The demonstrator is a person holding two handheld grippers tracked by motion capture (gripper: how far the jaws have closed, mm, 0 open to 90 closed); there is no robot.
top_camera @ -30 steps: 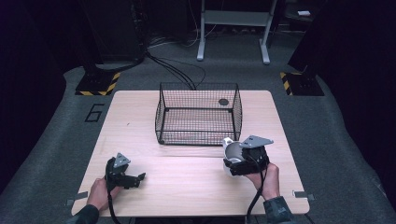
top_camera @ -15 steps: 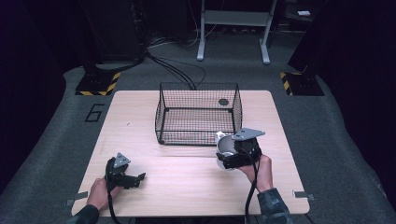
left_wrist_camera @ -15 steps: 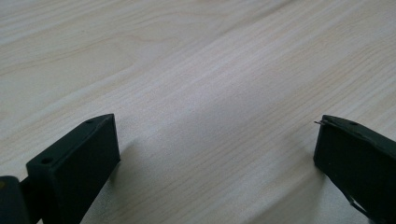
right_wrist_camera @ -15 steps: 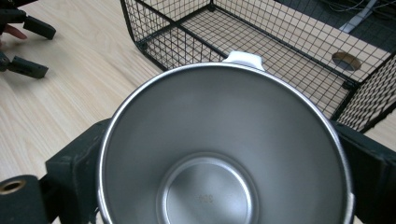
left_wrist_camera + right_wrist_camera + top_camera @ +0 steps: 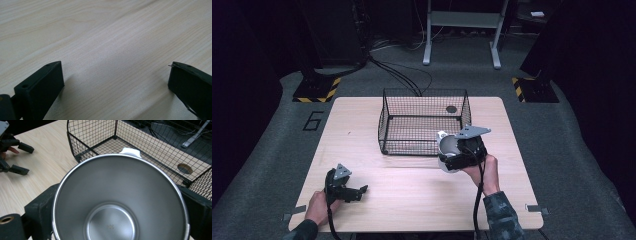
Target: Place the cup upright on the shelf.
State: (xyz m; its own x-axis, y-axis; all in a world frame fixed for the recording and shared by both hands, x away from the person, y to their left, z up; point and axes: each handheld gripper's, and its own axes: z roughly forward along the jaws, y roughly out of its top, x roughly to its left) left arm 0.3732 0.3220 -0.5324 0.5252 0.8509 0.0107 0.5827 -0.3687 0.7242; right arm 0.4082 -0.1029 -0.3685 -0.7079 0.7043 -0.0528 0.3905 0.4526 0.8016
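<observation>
Pale wood-grain table (image 5: pixel 412 200); black wire-grid basket (image 5: pixel 412 107); shiny silver steel cup (image 5: pixel 120 202) with white handle tab; matte black jaws on both grippers; yellow-black hazard stripes (image 5: pixel 317 95) on grey floor.

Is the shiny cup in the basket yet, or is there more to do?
Not yet. Picking up is done: the right gripper is shut on the steel cup, held off the table at the wire basket's near right corner. Left to do, probably: lift it over the rim and let go. The left gripper waits open.

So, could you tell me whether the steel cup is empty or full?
Empty: the right gripper view shows the steel cup's bare metal bottom.
</observation>
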